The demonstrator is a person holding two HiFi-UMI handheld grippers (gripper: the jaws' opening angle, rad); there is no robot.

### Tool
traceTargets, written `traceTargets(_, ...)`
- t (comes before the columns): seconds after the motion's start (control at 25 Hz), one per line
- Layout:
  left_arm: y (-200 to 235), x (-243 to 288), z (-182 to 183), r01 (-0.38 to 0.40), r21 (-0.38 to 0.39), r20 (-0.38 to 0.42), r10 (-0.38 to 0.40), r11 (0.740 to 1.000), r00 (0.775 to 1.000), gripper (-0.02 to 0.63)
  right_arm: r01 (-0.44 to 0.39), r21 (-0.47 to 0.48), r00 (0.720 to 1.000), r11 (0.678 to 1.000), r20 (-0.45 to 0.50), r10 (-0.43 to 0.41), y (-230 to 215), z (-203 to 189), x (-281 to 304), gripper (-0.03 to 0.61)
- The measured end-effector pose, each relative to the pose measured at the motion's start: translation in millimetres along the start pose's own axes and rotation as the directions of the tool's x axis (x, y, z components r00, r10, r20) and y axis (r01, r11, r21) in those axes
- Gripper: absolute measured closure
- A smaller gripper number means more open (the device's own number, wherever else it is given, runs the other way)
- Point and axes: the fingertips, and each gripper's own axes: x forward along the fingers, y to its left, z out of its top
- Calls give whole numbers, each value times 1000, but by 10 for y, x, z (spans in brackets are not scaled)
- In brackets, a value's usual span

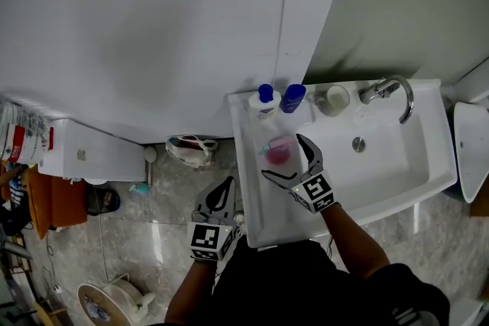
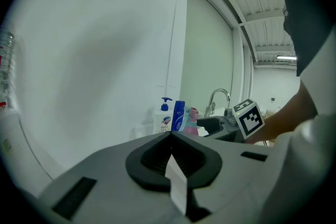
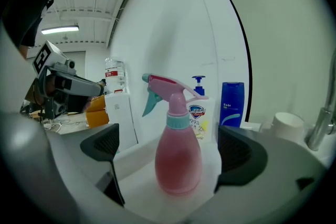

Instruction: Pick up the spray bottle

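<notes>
step: grasp approach | right gripper: wide open, empty | spray bottle: upright between jaws, untouched, on sink ledge | left gripper: closed, empty, well apart | advice: centre on belly below collar, squeeze evenly, lift straight

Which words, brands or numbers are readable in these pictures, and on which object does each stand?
White pump bottle: a blue shield logo, wording too blurred to read.
Blue bottle: label print too blurred to read.
Spray bottle: no text visible.
</notes>
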Motion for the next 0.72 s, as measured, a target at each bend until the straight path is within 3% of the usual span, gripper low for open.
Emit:
traceTargets(0.4, 57, -37, -5, -37, -18, 9, 37, 999, 999, 617, -34, -45, 998, 998, -63, 31, 14, -199, 237, -8)
traceTargets(0.72, 167, -155, -102, -68, -32, -12, 68, 997, 998, 617, -15, -57, 992, 998, -124, 7, -40, -432, 388, -6)
